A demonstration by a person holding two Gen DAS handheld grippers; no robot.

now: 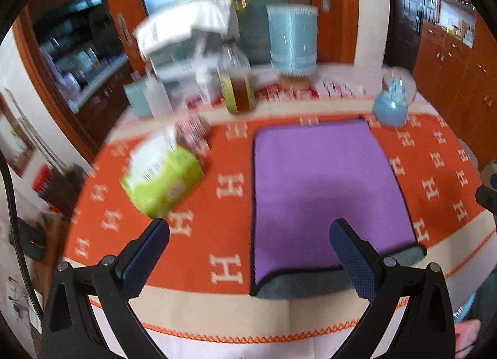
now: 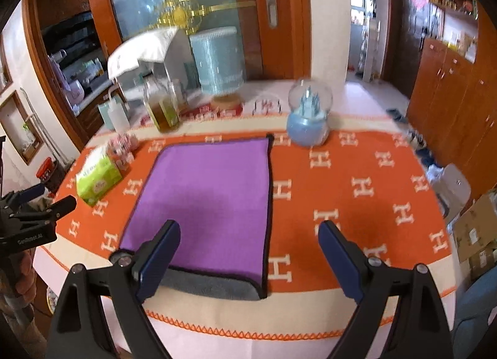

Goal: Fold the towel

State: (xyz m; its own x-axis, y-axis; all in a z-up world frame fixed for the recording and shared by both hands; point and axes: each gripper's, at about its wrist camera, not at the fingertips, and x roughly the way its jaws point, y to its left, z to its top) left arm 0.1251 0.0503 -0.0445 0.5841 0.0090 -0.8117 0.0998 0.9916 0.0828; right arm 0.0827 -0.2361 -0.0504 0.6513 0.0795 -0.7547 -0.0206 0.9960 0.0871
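A purple towel (image 1: 326,191) with a dark hem lies flat on the orange patterned tablecloth (image 1: 230,185), folded over so a grey strip shows along its near edge. My left gripper (image 1: 250,231) is open and empty, hovering above the towel's near left corner. In the right wrist view the towel (image 2: 211,197) lies left of centre. My right gripper (image 2: 250,231) is open and empty, above the towel's near right corner. The left gripper (image 2: 31,203) shows at the left edge of the right wrist view.
A green tissue box (image 1: 161,179) and small cups (image 1: 192,135) sit left of the towel. A jar of amber liquid (image 1: 237,85), a pale blue lamp (image 1: 292,42) and a blue snow globe (image 1: 393,101) stand behind it. Cardboard boxes (image 2: 475,234) stand right of the table.
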